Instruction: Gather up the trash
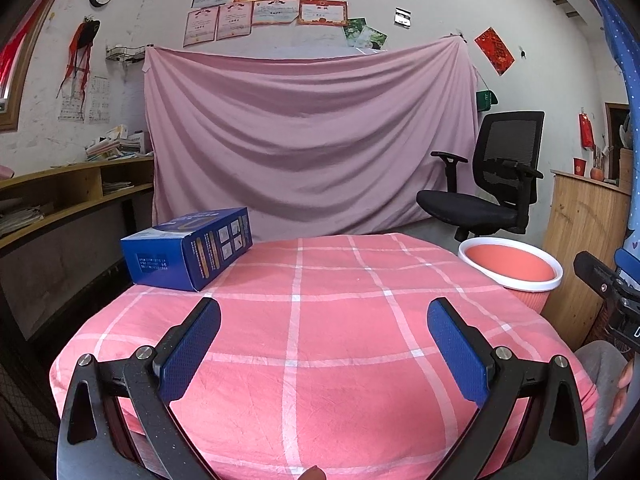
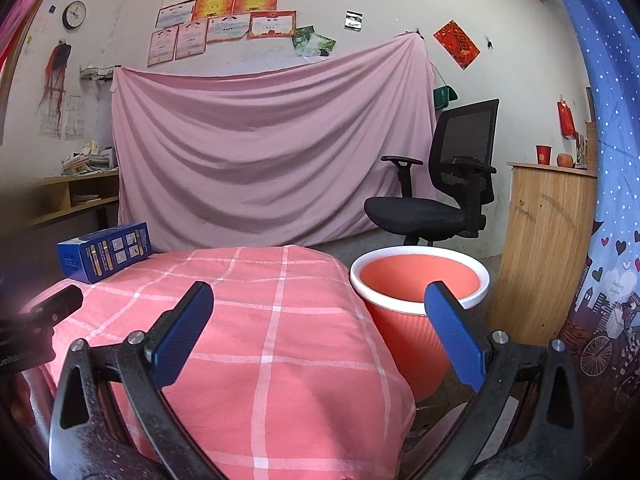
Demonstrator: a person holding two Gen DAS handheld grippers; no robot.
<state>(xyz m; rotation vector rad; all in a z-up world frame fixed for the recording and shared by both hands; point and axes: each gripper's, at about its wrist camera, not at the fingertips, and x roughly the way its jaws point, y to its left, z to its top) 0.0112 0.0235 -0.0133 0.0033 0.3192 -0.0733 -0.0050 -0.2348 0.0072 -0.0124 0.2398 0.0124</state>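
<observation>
Collection looked barely begun: the blue box sat untouched at ten o'clock on the pink checked tabletop, the orange bin appeared empty, and both left gripper and right gripper held jaws wide, gripping nothing.

1. Under and ahead of my jaws spreads a table draped in pink checked cloth.
2. A blue box lies flat on it, well ahead and left of my left jaws.
</observation>
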